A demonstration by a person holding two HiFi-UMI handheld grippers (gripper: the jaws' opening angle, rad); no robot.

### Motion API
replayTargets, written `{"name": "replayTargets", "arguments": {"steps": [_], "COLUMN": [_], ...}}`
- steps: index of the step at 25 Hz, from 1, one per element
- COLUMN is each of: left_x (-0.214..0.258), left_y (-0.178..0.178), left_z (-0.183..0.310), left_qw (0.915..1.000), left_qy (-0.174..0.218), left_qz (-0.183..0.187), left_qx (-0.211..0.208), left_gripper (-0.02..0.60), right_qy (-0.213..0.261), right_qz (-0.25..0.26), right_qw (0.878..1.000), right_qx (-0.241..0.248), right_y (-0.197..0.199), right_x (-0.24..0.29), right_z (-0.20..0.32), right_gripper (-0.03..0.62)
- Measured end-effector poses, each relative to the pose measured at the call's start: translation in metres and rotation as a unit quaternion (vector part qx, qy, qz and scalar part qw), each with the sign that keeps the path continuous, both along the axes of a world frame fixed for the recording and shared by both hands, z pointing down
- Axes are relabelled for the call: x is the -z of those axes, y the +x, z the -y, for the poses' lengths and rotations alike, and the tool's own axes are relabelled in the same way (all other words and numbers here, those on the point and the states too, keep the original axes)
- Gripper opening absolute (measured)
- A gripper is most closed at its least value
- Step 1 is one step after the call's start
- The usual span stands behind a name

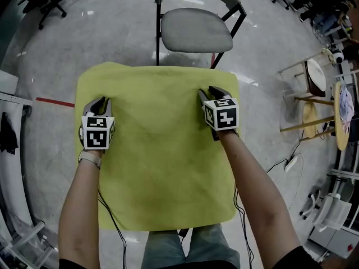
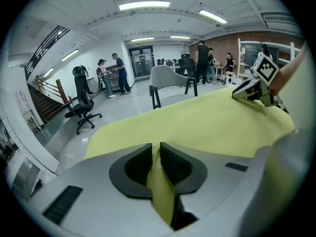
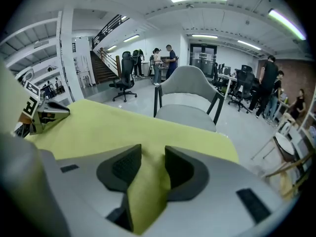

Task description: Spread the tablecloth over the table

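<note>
From where I stand, the left gripper (image 1: 100,101) is pinched tight on a thin fold of the yellow-green tablecloth (image 1: 162,156) near the table's far left edge. The right gripper (image 1: 206,93) clamps a thicker fold near the far right edge. The tablecloth covers the whole top. I'd draw both folds outward evenly to flatten wrinkles without skewing it. There's no readable writing, only square markers on the grippers' cubes.

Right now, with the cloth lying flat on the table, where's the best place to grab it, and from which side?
Pinch up a fold a little in from each side edge, coming from above on the near side, tilted down. The tablecloth lies flat, so only a raised ridge fits between pads. The left claw and right claw each grip such a fold.
</note>
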State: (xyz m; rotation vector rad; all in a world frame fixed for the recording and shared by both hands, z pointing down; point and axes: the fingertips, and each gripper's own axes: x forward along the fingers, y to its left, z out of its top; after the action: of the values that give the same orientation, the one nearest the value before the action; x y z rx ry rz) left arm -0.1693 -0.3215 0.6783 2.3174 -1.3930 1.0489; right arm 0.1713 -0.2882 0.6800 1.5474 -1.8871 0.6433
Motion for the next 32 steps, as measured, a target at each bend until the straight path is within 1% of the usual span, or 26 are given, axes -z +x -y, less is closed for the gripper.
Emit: {"name": "replayTargets", "arguments": {"steps": [3,6,14,16,20,24,25,27,28,29,30,32], "left_x": [0.003,0.003,0.002,0.002,0.001,-0.002,-0.001,0.004,0.009,0.015,0.02,0.027], "left_y": [0.001,0.002,-0.001,-0.001,0.0,-0.003,-0.003,-0.003,-0.003,-0.002,0.001,0.014], "left_z": [0.014,0.03,0.054,0.053,0.044,0.036,0.035,0.029,0.026,0.022,0.018,0.003], "left_qw": [0.9999,0.9999,0.9997,0.9997,0.9997,0.9998,0.9999,0.9996,0.999,0.9986,0.9988,0.9991], "left_qy": [0.006,0.006,0.01,0.011,0.01,0.008,0.003,-0.006,-0.005,0.002,0.012,0.03], "left_qz": [0.008,0.009,0.012,0.014,0.021,0.018,0.008,-0.026,-0.041,-0.048,-0.045,-0.023], "left_qx": [-0.002,-0.001,0.017,0.015,-0.008,-0.007,-0.005,0.009,0.017,0.019,0.012,-0.021], "left_gripper": [0.038,0.037,0.035,0.035,0.017,0.017,0.02,0.029,0.029,0.029,0.029,0.037], "right_qy": [0.007,0.012,0.002,0.002,0.014,0.017,0.011,0.003,0.008,0.016,0.023,0.024], "right_qz": [-0.006,-0.01,0.001,0.001,-0.012,-0.016,-0.01,0.004,0.006,0.006,0.005,0.004], "right_qw": [1.0,1.0,1.0,1.0,1.0,1.0,1.0,1.0,1.0,1.0,0.999,0.998], "right_qx": [-0.002,-0.001,0.0,0.001,0.003,0.007,0.008,0.012,0.017,0.026,0.036,0.055], "right_y": [0.001,0.002,0.003,0.002,0.002,0.0,0.0,-0.002,-0.003,-0.005,-0.006,-0.008], "right_x": [0.002,0.003,0.002,0.002,0.003,0.001,0.001,0.003,0.007,0.011,0.015,0.02], "right_z": [0.011,0.025,0.044,0.045,0.04,0.036,0.033,0.026,0.023,0.021,0.019,0.008], "right_gripper": [0.155,0.153,0.152,0.152,0.149,0.149,0.149,0.176,0.181,0.181,0.182,0.181]}}
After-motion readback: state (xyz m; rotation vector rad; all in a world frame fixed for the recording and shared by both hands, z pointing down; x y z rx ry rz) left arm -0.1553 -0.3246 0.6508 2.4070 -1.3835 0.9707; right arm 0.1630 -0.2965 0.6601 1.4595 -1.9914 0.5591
